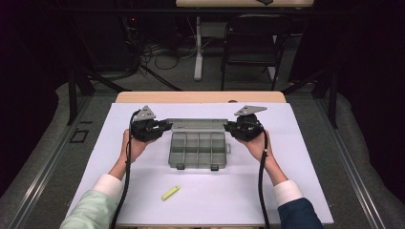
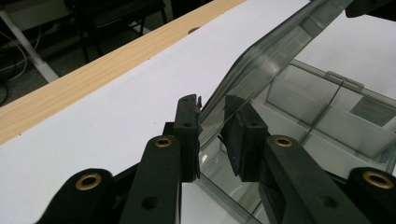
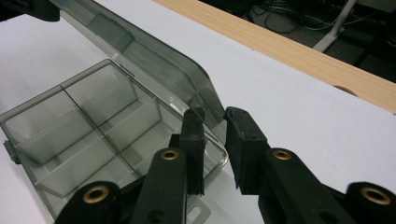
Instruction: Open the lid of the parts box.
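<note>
While both hands are up at the back corners of the box point(image 1: 198, 149), the lid point(image 1: 198, 125) is standing open, tilted back from the rear edge, so you're looking straight down into the tray from the high view. It's a smoky see-through plastic organizer with dividers splitting it into several compartments, and as far as I can see they've got nothing in them. It sits around the middle of the white table point(image 1: 296, 191), with two little latches on its near edge.

Left gripper point(image 1: 164, 127) is at the left end of the lid. In the left gripper view point(image 2: 212, 112) the jaws are a bit apart with the lid's edge running between them; the plastic looks right up against the left jaw, but I can't tell if the right one actually touches, so not a real clamp from what I can see.

Right gripper point(image 1: 229, 126) mirrors it at the right end. In the right gripper view point(image 3: 214, 122) the jaws are apart too, and the rounded corner of the lid point(image 3: 154, 70) sits just past the tips, beside the left jaw rather than pinched.

Other stuff: a small yellow-green marker point(image 1: 171, 192) lies on the table nearer the person, well apart from the box. Light wooden strip point(image 1: 200, 97) along the far edge of the table, and a dark chair point(image 1: 253, 43) on the floor beyond it.
</note>
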